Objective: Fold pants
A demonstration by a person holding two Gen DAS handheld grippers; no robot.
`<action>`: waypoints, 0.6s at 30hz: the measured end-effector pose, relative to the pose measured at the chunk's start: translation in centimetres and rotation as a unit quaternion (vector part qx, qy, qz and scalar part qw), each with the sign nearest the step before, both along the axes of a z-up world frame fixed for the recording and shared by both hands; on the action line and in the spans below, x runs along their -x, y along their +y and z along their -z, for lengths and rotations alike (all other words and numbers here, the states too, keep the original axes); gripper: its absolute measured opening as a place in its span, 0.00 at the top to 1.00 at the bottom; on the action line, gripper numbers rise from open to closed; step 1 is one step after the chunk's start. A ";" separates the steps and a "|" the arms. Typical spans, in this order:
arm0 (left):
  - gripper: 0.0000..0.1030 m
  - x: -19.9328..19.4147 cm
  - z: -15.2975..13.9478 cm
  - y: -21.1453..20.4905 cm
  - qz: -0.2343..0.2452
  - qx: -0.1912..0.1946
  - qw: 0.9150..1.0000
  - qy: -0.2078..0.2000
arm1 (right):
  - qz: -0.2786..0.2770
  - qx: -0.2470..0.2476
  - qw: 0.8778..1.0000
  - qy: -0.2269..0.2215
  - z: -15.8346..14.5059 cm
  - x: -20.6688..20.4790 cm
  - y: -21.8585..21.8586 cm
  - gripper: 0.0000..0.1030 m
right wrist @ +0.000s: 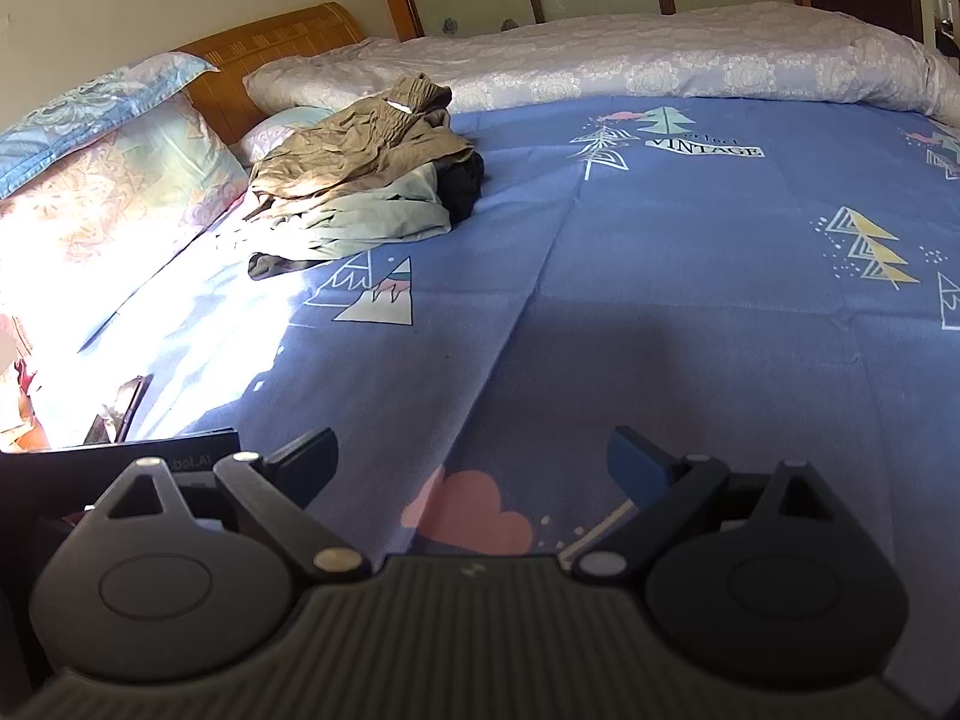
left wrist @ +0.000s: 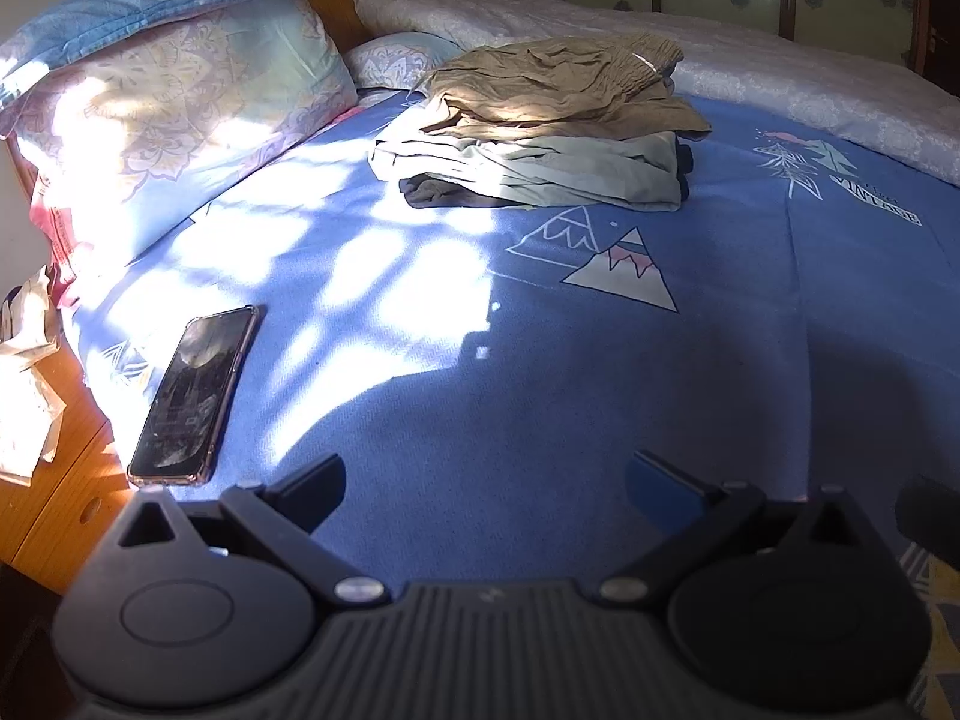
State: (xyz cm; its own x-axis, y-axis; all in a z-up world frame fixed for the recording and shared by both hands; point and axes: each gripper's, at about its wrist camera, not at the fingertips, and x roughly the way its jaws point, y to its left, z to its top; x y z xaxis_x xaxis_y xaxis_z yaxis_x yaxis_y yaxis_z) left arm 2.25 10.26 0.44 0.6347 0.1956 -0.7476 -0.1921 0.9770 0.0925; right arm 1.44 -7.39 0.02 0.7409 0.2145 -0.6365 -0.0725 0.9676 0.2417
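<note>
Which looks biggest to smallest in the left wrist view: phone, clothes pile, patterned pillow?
1. Patterned pillow
2. Clothes pile
3. Phone
Pillow and pile look close, so that order is unsure; the phone lies nearest yet looks smallest.

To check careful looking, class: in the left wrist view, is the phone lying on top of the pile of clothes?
No. The phone lies flat on the blue sheet near the bed's edge, well apart from the pile of clothes.

Sheet point(right wrist: 660, 228) print ahead of the right tongs reads "VINTAGE" under small "perfect"; same word, less clear, ahead-right of the left tongs.
</note>
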 end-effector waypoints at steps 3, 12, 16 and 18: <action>0.00 0.1 0.0 -0.2 0.003 -0.003 1.000 -0.001 | 0.002 -0.001 1.000 0.000 0.0 0.0 0.0 0.05; 0.00 0.1 0.0 -0.3 0.004 -0.006 1.000 -0.001 | 0.003 -0.001 1.000 -0.002 0.0 0.1 0.0 0.05; 0.00 0.1 -0.1 -0.3 0.004 -0.007 1.000 -0.001 | 0.003 -0.001 1.000 -0.001 -0.1 0.1 0.0 0.05; 0.00 0.1 -0.1 -0.3 0.004 -0.008 1.000 -0.002 | 0.004 -0.001 1.000 0.000 0.0 0.1 0.0 0.05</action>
